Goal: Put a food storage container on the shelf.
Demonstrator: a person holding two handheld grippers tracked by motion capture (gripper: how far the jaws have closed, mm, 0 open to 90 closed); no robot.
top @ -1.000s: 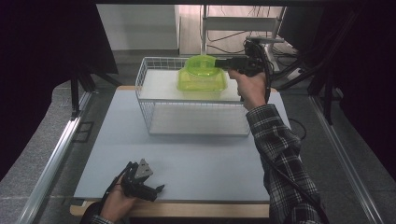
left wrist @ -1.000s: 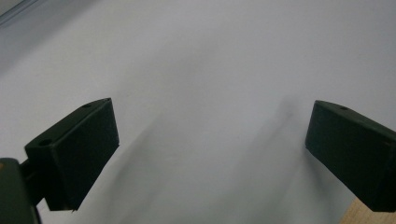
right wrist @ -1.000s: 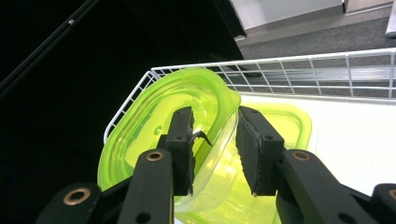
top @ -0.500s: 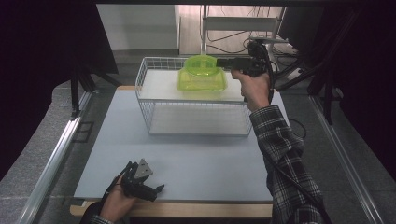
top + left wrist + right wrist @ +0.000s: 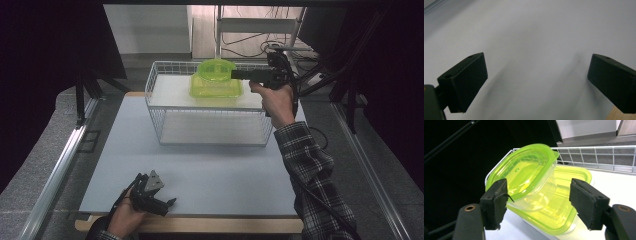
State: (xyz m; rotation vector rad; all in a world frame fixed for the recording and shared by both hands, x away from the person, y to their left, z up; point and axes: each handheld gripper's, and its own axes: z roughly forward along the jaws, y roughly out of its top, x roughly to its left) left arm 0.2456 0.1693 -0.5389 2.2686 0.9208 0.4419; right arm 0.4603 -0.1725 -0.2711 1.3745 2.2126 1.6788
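Where dark drapes hang, pale table, wire basket

White mat on table; cables on floor behind.

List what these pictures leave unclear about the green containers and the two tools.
- Whether the upper green tub touches the left pad of the right tool, whose jaws have just been opening: that pad overlaps its rim.
- Tubs' far sides: high view, too small.
- Left tool: high view, jaws hidden behind its body.
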